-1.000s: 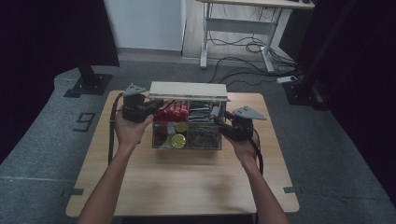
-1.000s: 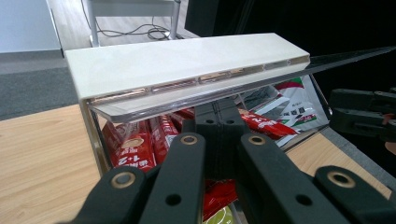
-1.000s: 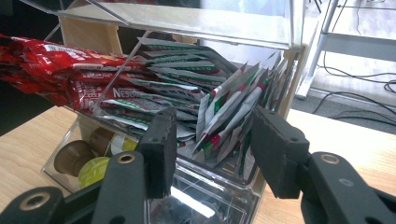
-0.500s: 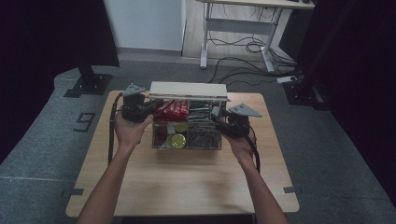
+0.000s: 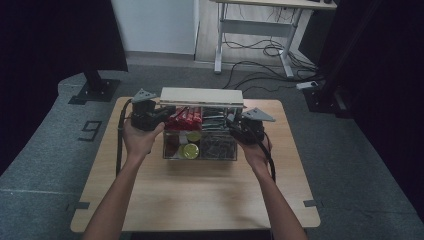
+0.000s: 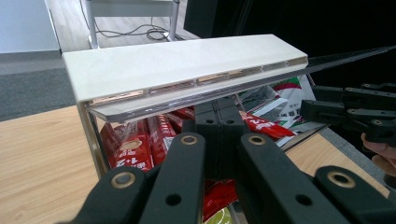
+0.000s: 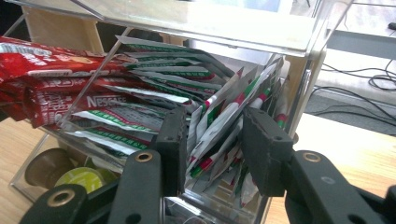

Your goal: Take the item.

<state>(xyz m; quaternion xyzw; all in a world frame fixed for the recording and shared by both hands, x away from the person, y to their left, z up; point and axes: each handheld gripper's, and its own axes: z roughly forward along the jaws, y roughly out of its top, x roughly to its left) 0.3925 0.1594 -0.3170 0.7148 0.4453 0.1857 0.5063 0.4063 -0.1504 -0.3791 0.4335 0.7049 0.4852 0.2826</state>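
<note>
A clear acrylic box [image 5: 200, 156] with a cream lid [image 5: 201, 96] stands on the wooden table [image 5: 200, 200]. It holds red sachets [image 7: 51, 70], green-and-white sachets [image 7: 219, 126] and capsules [image 7: 84, 179]. My left gripper [image 6: 219, 116] is shut with nothing in it, and its tips point at the red sachets [image 6: 140, 144] under the lid [image 6: 177, 63]. My right gripper [image 7: 215, 140] reaches into the box's right side. Its jaws have just been closing, and the pads [image 7: 175, 140] now press on a bunch of green-and-white sachets between them. In the high view the left gripper [image 5: 150, 116] and right gripper [image 5: 245, 127] flank the box.
The raised lid overhangs the sachet compartments. Bare tabletop lies in front of the box and to both sides. Beyond the table are a desk frame [image 5: 250, 35] and floor cables [image 5: 260, 55]. A black stand [image 5: 92, 85] stands at the far left.
The right gripper has edged slightly left, toward the box. The left hand and the box have stayed put.
</note>
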